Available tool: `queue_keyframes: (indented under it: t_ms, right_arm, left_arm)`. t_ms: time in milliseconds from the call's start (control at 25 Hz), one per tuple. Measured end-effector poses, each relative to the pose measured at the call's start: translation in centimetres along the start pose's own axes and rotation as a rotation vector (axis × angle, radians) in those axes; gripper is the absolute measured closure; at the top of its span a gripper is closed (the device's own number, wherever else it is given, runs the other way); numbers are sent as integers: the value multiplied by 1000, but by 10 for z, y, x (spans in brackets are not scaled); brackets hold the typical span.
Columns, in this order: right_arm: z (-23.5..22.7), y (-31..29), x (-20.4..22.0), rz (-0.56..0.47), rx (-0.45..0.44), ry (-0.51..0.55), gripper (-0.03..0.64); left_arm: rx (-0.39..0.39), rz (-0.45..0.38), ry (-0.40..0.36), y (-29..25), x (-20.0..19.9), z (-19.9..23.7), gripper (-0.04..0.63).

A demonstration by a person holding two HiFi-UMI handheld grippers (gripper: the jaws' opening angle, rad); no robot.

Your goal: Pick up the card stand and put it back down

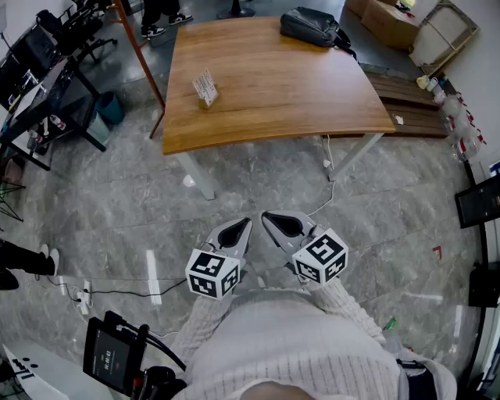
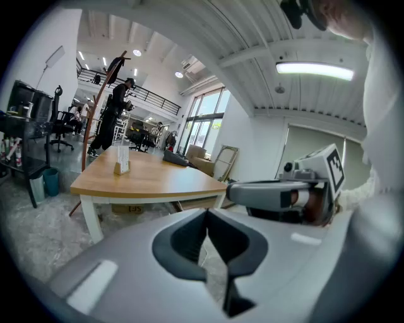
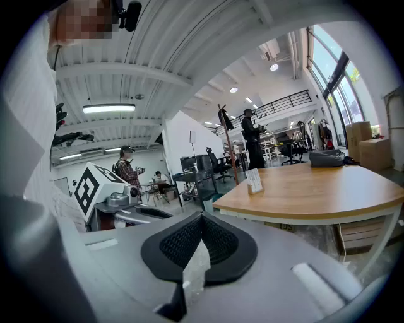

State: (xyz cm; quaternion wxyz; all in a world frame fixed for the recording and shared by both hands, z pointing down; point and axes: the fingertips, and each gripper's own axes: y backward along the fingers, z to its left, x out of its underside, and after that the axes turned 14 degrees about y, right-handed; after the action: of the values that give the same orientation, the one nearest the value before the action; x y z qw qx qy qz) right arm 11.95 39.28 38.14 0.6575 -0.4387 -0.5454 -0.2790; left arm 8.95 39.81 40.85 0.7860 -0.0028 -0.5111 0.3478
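The card stand, a small wooden base with a white card upright in it, sits near the left edge of the wooden table. It shows far off in the left gripper view and in the right gripper view. Both grippers hang close to my body over the stone floor, well short of the table. My left gripper is shut with nothing between its jaws. Beside it, my right gripper is also shut and empty.
A black bag lies on the table's far right corner. Office chairs and a cart stand to the left, and a wooden pallet and cardboard boxes to the right. Cables run across the floor. A person stands beyond the table.
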Motion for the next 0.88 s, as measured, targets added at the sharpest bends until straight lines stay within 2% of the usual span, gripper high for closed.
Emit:
queue_keyframes:
  t_ms: [120, 320, 640, 880]
  right_arm:
    - [-17, -16, -5, -16, 10, 0, 620]
    - [-65, -72, -22, -23, 36, -1, 620]
    - [-137, -152, -59, -63, 92, -13, 620]
    - [-173, -196, -59, -38, 88, -26, 620]
  left_arm:
    - [5, -20, 4, -11, -18, 15, 588]
    - [13, -14, -6, -42, -62, 63, 588]
    - [44, -16, -52, -92, -150, 136, 588]
    - [51, -2, -46, -119, -177, 169, 588]
